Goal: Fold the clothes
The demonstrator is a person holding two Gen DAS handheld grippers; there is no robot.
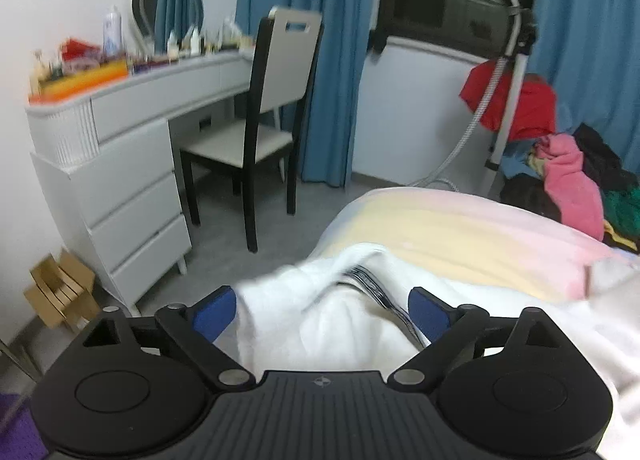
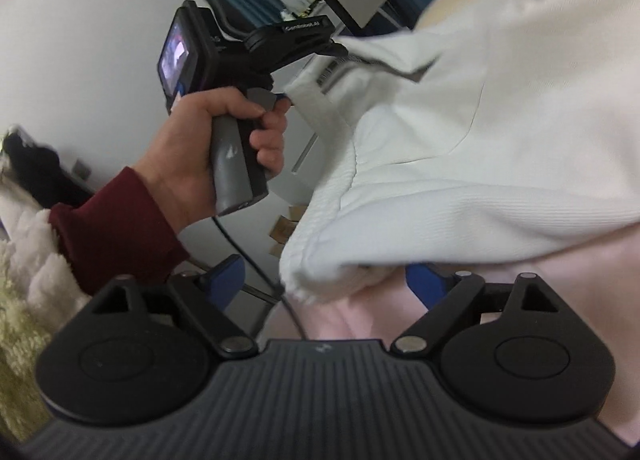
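Observation:
A white garment (image 1: 320,312) lies bunched on the pastel blanket of the bed (image 1: 460,228). My left gripper (image 1: 322,310) is open, its blue pads wide apart on either side of a fold of the garment. In the right wrist view the same white garment (image 2: 460,148) hangs over the bed edge. My right gripper (image 2: 332,284) is open, with the garment's hem between its blue pads. The left gripper's handle (image 2: 236,164) shows in a hand with a dark red sleeve, its front end at the garment's far edge.
A grey dresser (image 1: 120,164) and a black-framed chair (image 1: 264,128) stand left of the bed, across grey floor. A pile of coloured clothes (image 1: 572,176) and a garment steamer pole (image 1: 508,100) sit at the bed's far right. Blue curtains (image 1: 312,20) hang behind.

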